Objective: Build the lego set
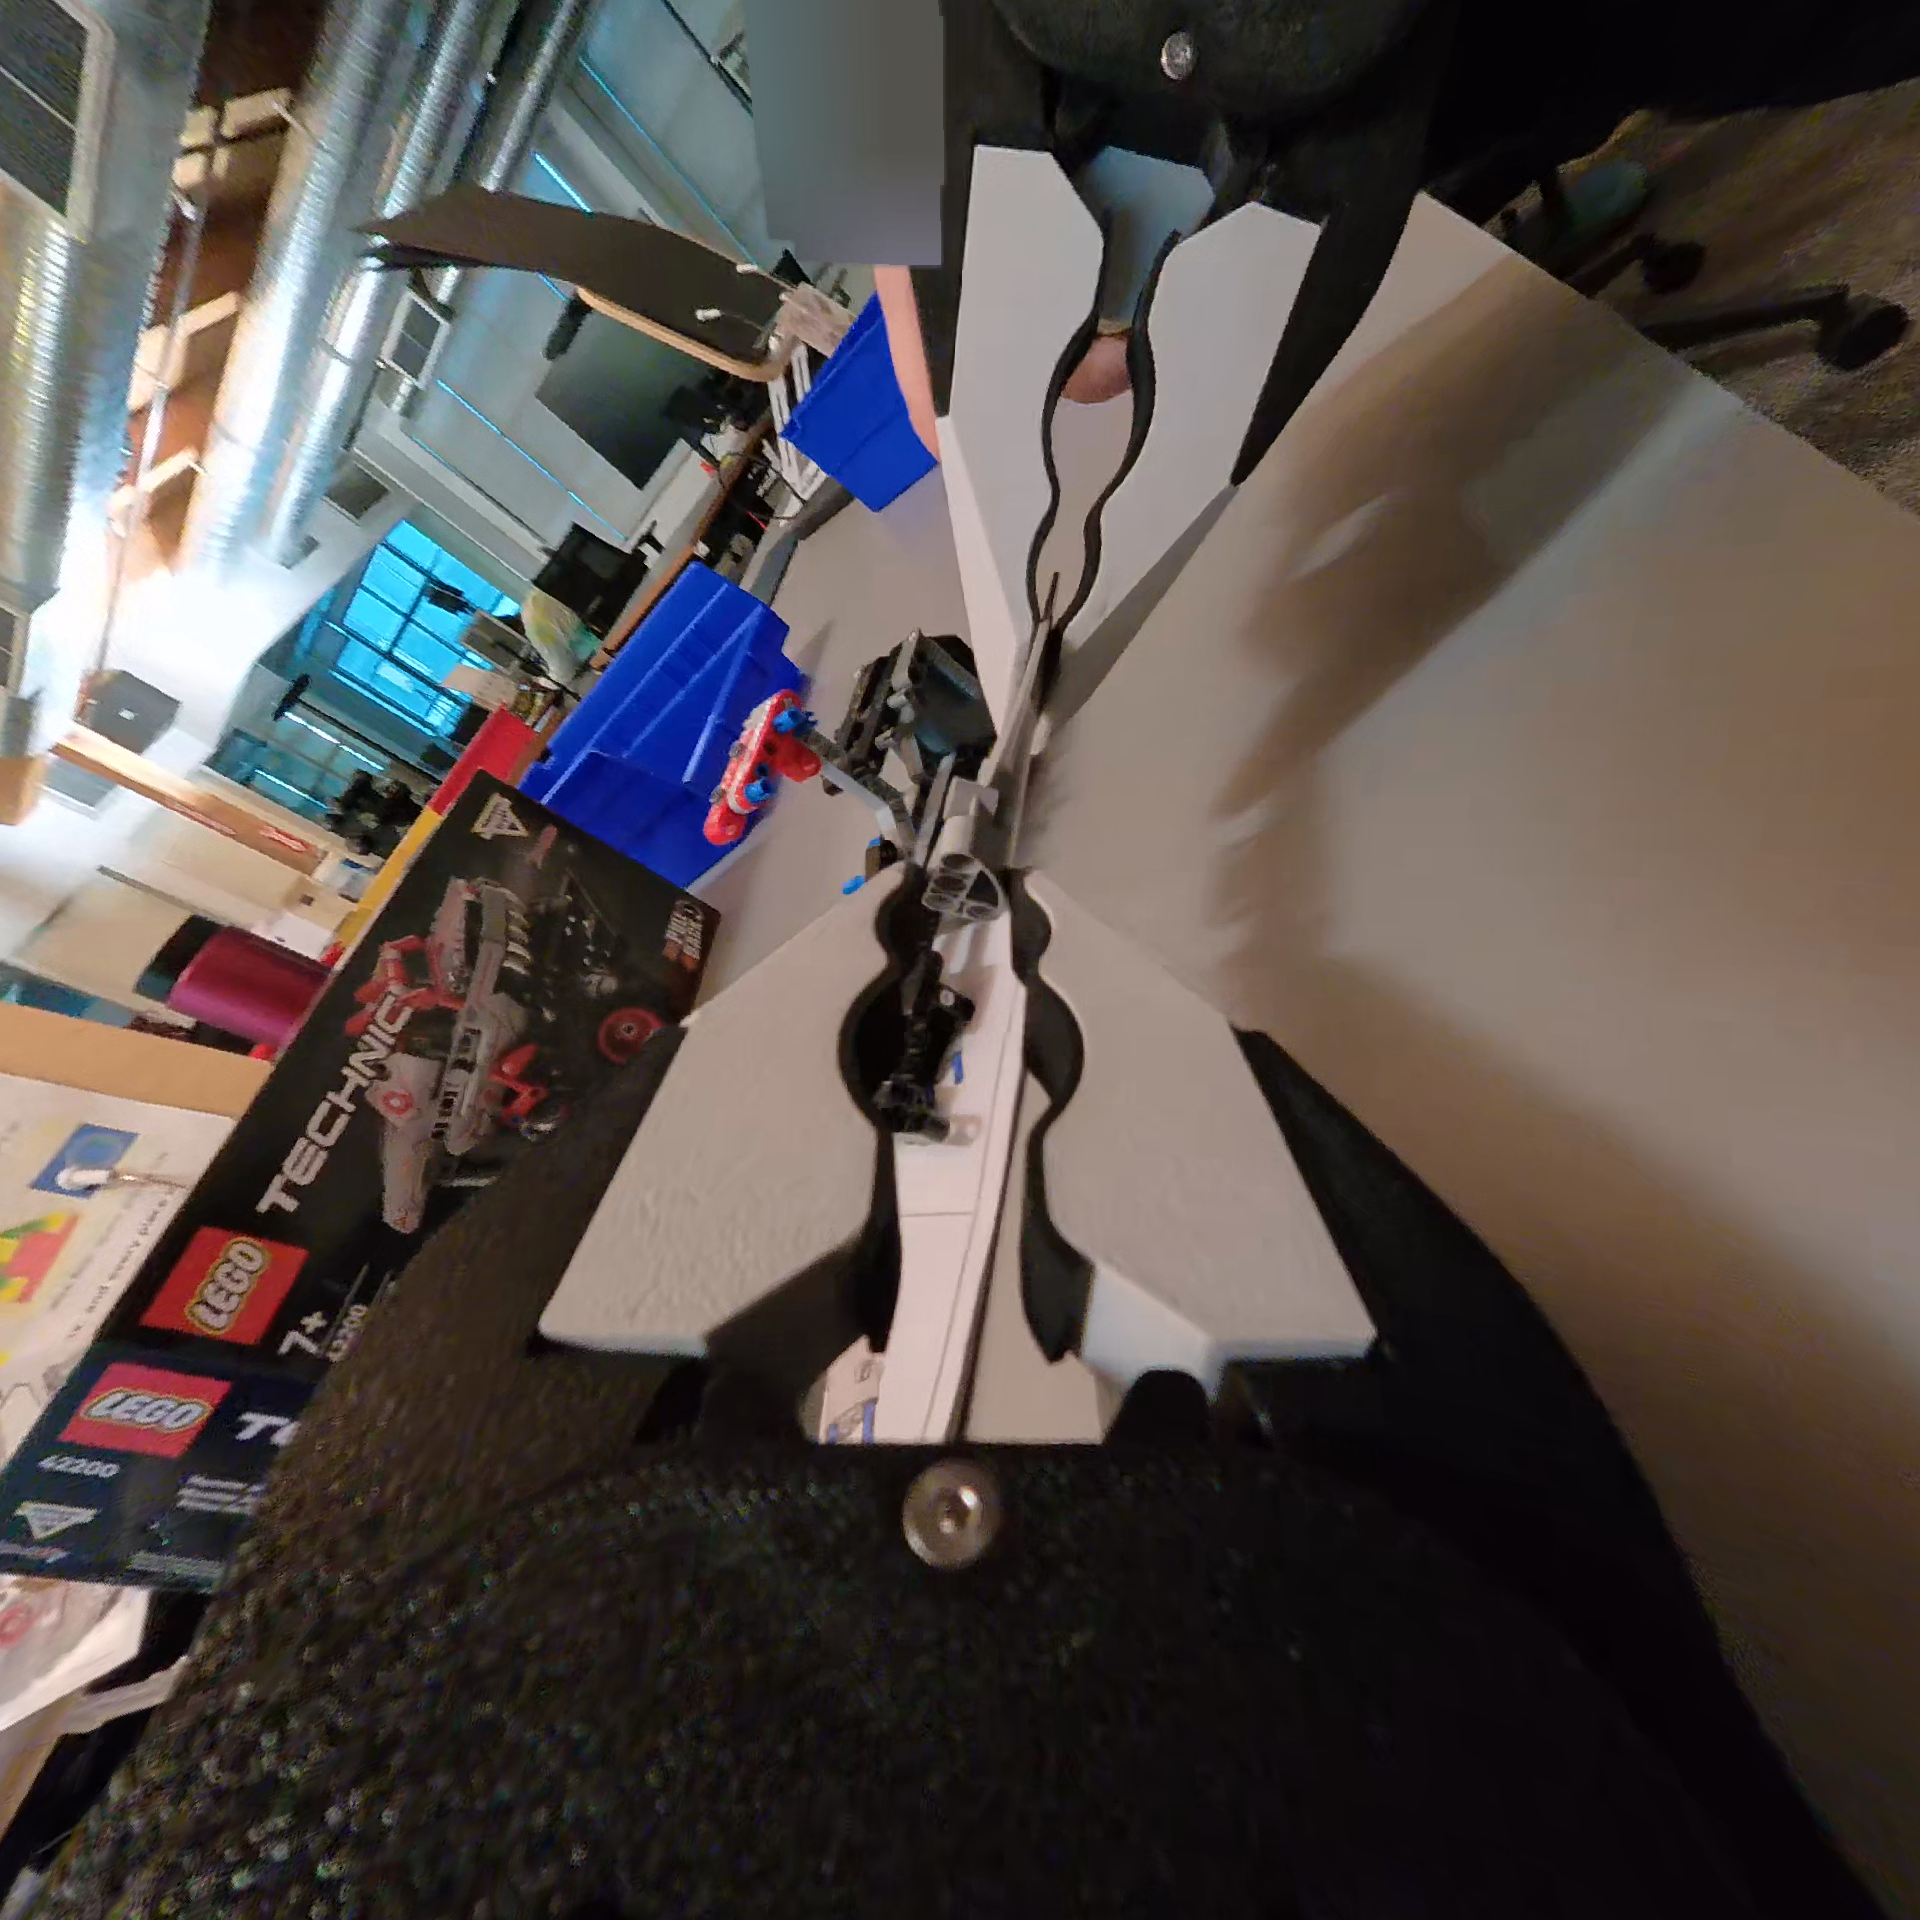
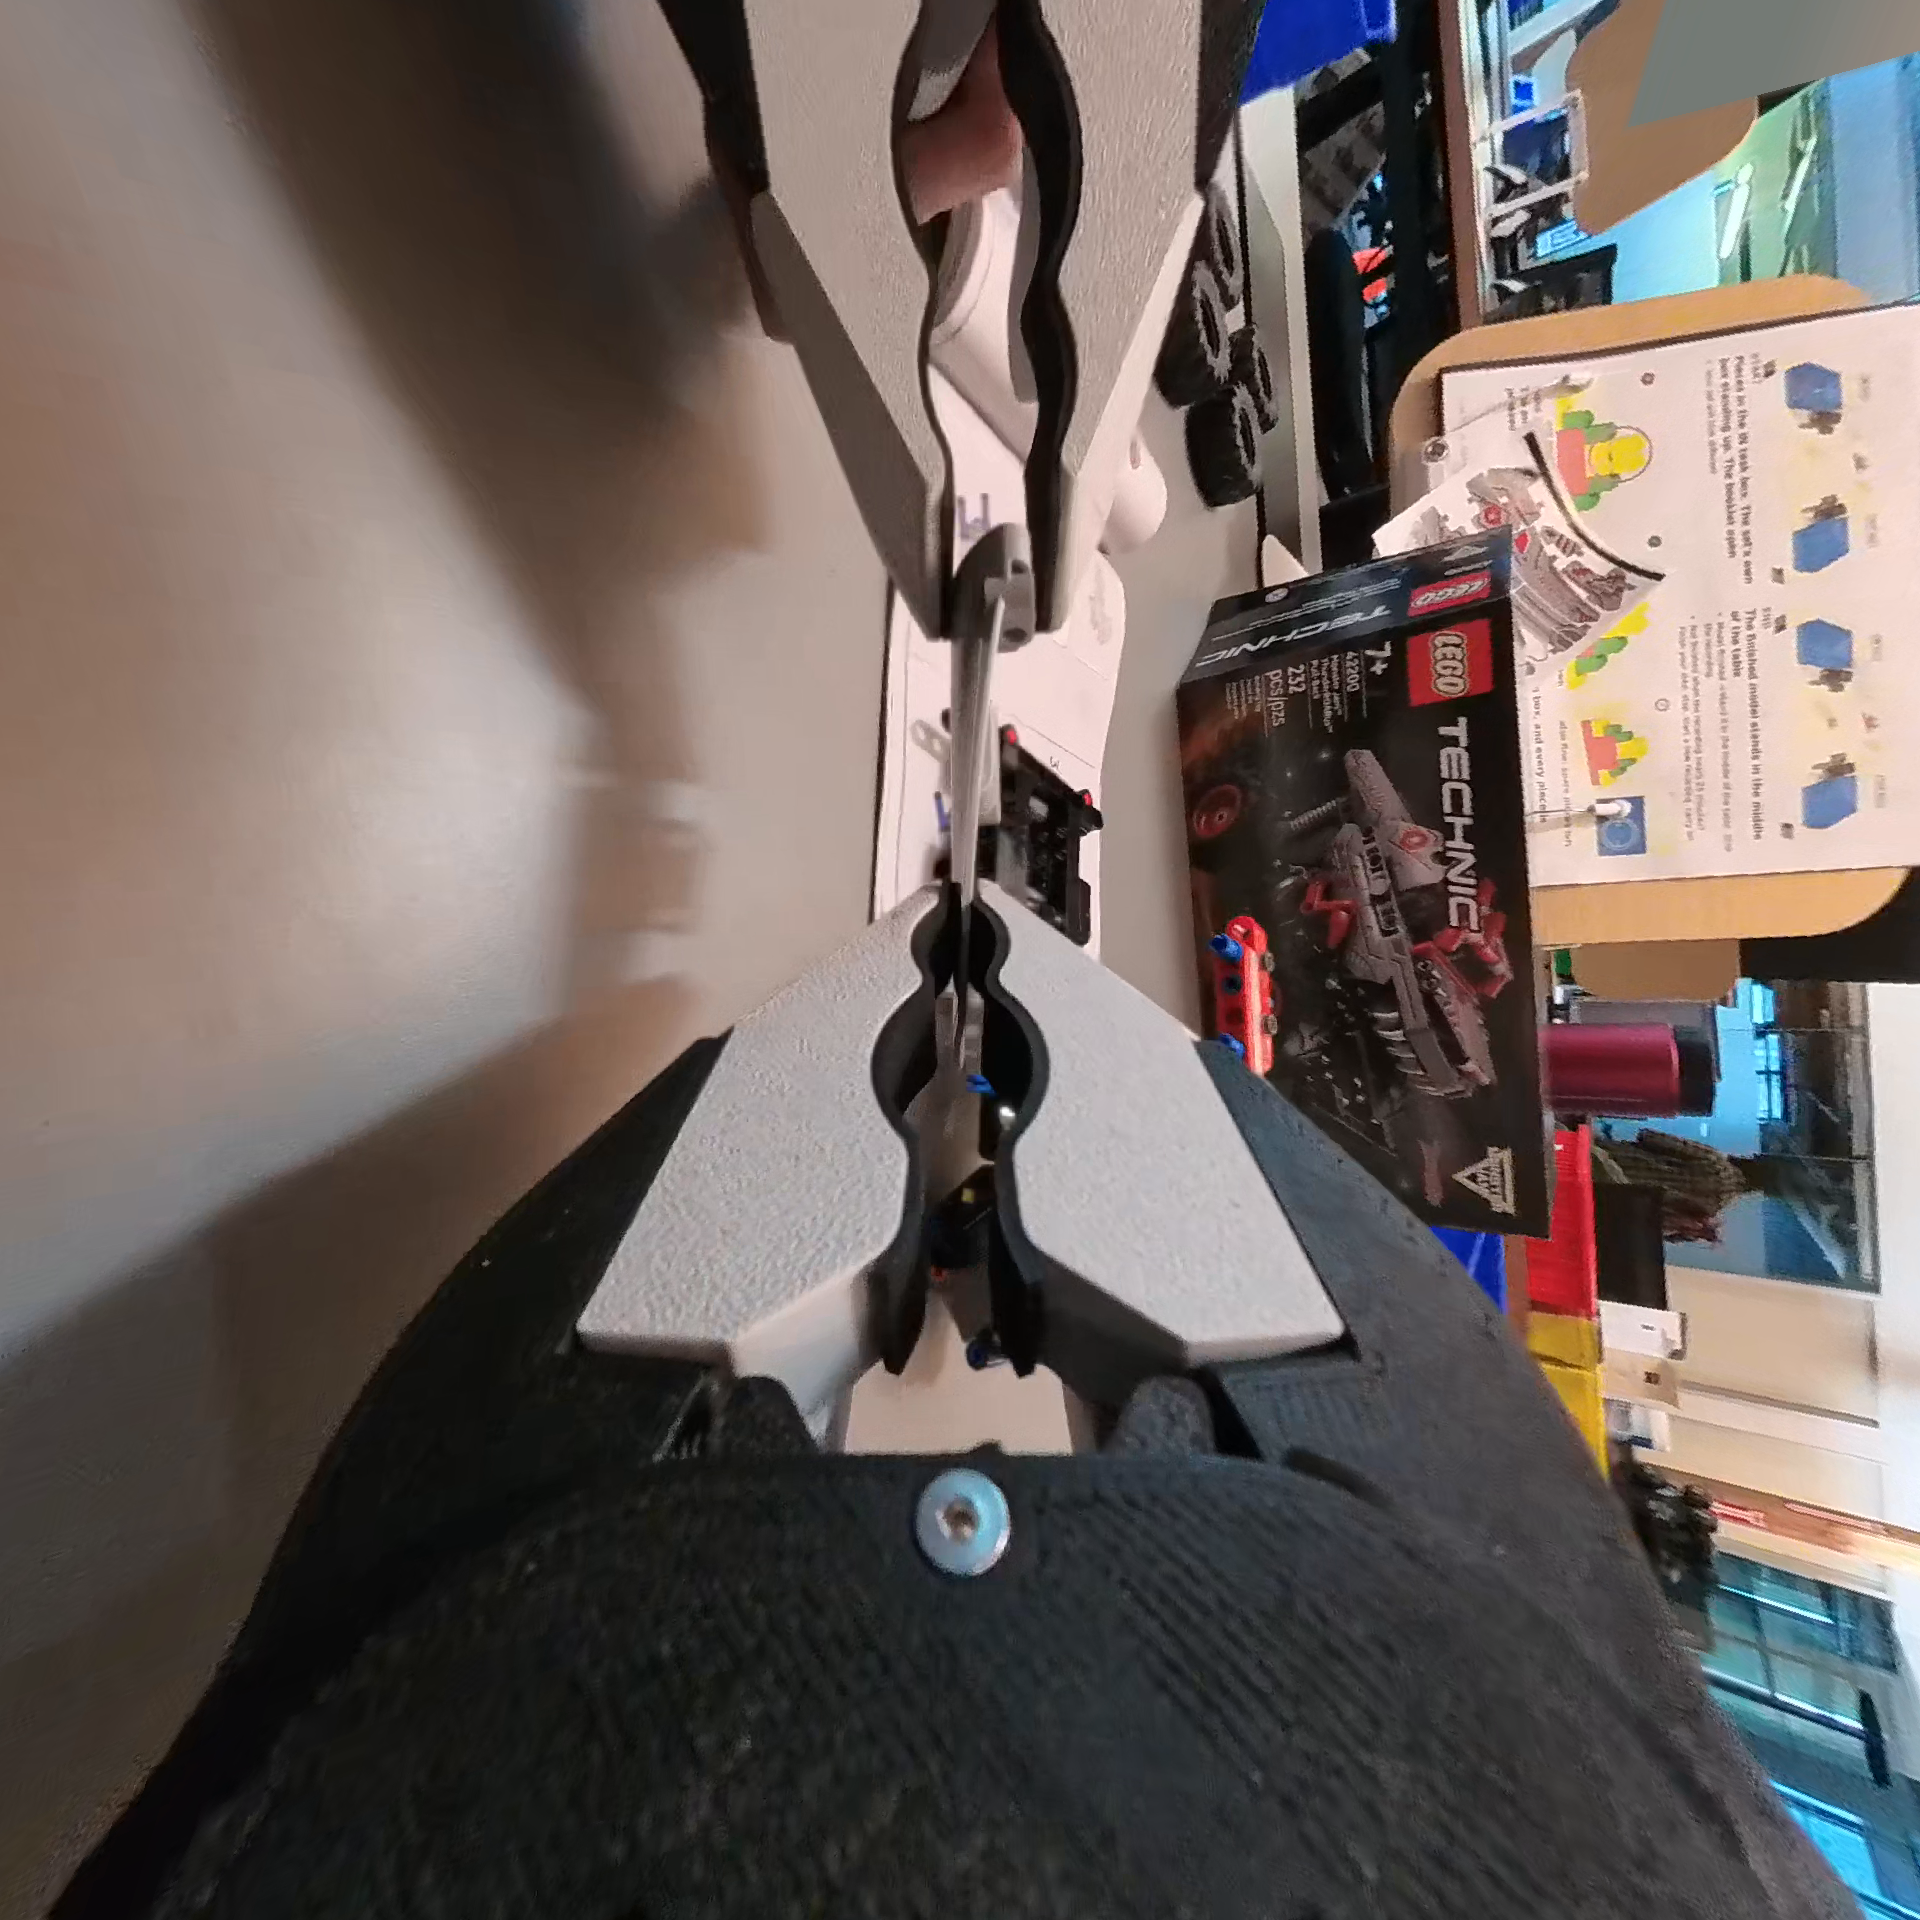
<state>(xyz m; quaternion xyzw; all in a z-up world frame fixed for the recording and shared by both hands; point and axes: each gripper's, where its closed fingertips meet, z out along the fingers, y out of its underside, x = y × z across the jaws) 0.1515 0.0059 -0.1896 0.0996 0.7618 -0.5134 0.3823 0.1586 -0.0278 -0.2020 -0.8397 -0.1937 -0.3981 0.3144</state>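
Note:
A long grey Lego beam [image 1: 1000, 758] hangs in the air between my two grippers, which face each other tip to tip. My left gripper [image 1: 961, 894] is shut on its holed end. My right gripper [image 2: 961, 909] is shut on the other end of the same beam [image 2: 975, 748]. In the left wrist view the right gripper [image 1: 1042, 629] comes in from the top. In the right wrist view the left gripper [image 2: 994, 613] comes in from the top. A black Lego assembly [image 1: 914, 707] sits on the table behind the beam, and it also shows on the open booklet [image 2: 1039, 831].
A red beam with blue pins [image 1: 750, 771] lies by the black Lego box [image 1: 416, 1091]. Blue bins [image 1: 665, 707] stand behind them. Black tyres [image 2: 1226, 364] lie farther off, and a board with a printed sheet [image 2: 1683, 623] stands behind the box [image 2: 1371, 904]. The white table [image 1: 1507, 831] stretches alongside. Across from one pair of fingers to the other is roughly 5 centimeters.

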